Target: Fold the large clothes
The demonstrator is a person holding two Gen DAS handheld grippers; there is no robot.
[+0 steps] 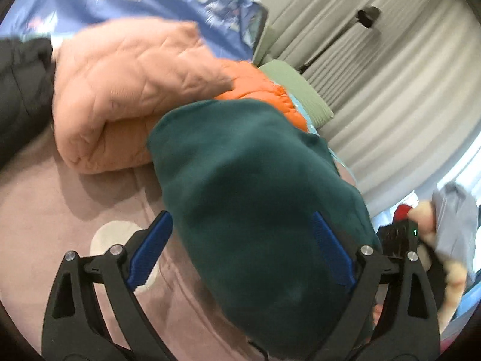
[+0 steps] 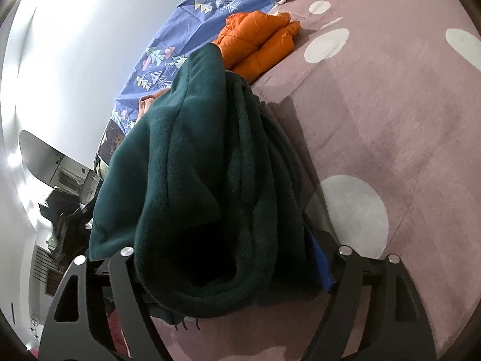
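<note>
A dark green fleece (image 1: 255,195) lies bunched on the mauve bedspread (image 1: 45,204). My left gripper (image 1: 240,216) straddles it with the jaws wide. The left blue pad (image 1: 150,249) stands clear of the cloth and the right pad (image 1: 330,255) rests against it, so it is open. In the right wrist view the same green fleece (image 2: 210,165) fills my right gripper (image 2: 228,234), folded thick and draped over the left finger. Only the right blue pad (image 2: 323,267) shows, tight against the cloth. A hand (image 1: 427,219) holds that right gripper (image 1: 399,234) at the fleece's far side.
A folded pink quilted jacket (image 1: 126,90) and an orange puffer jacket (image 2: 258,39) lie beyond the fleece. A black garment (image 1: 21,90) is at the left edge. A blue patterned sheet (image 2: 186,45) runs behind, with a green pillow (image 1: 300,90) and grey curtains (image 1: 390,75). The dotted bedspread (image 2: 390,120) stretches right.
</note>
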